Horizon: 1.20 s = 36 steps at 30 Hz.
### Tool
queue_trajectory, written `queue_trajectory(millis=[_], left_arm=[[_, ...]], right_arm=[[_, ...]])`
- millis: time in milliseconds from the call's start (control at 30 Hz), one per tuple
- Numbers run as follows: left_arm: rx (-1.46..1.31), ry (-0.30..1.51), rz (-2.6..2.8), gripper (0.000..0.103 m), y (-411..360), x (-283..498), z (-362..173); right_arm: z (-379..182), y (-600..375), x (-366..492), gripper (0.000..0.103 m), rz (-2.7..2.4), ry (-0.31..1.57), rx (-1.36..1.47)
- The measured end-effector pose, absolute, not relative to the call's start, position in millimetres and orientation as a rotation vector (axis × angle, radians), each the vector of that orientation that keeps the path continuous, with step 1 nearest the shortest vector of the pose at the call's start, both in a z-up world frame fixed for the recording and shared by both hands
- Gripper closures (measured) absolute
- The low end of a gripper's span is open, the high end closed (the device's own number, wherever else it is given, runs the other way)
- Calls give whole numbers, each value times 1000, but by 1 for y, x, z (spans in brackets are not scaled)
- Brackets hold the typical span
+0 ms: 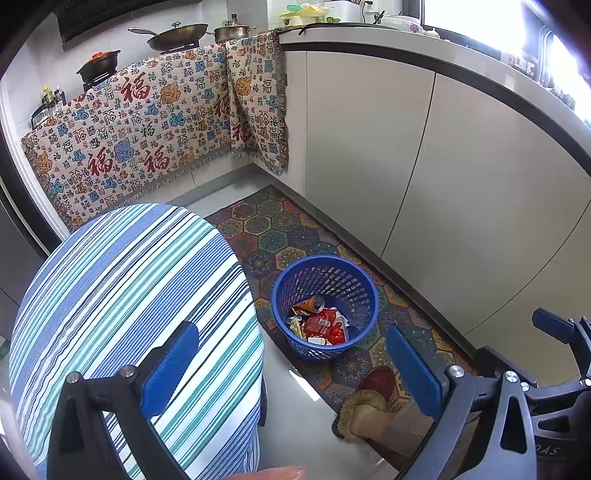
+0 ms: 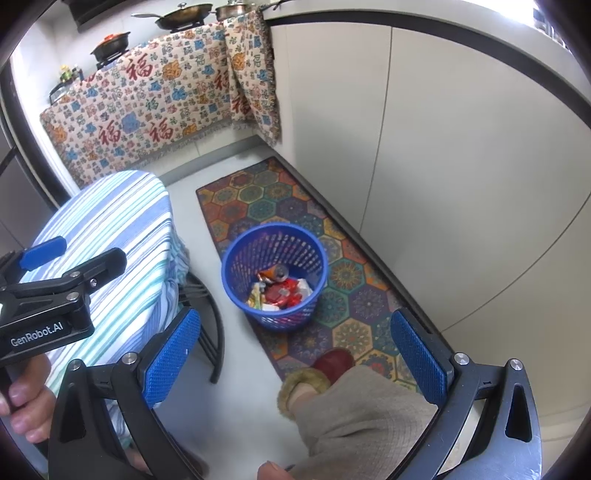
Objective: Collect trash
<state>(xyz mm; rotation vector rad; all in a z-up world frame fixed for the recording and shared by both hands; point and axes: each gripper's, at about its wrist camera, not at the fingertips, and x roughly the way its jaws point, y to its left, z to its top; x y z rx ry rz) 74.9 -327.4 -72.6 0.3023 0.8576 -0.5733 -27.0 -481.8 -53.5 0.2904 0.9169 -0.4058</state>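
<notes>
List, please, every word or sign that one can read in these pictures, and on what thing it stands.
"GenRobot.AI": on the left gripper, seen from the right wrist.
"福": big red character, repeated on the hanging cloth.
"OAS": partial letters on the right gripper.
Print on the wrappers in the blue basket: too small to read.

A striped tablecloth (image 1: 129, 295) covers the table beside a hexagon-patterned rug (image 2: 295, 206); pans (image 1: 177, 35) above

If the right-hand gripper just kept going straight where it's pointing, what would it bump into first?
Most likely the blue basket on the patterned mat: it sits nearly centred ahead of the open right gripper, with nothing visible between. Depth is hard to judge, so it might strike the mat beside it.
</notes>
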Motion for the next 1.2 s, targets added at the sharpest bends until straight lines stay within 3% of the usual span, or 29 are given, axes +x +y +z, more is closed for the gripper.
queue_trajectory(millis=[1200], left_arm=[[300,860,-563,0,-330,77,-75]], right_arm=[[-56,-485,-22,0,-393,921,289]])
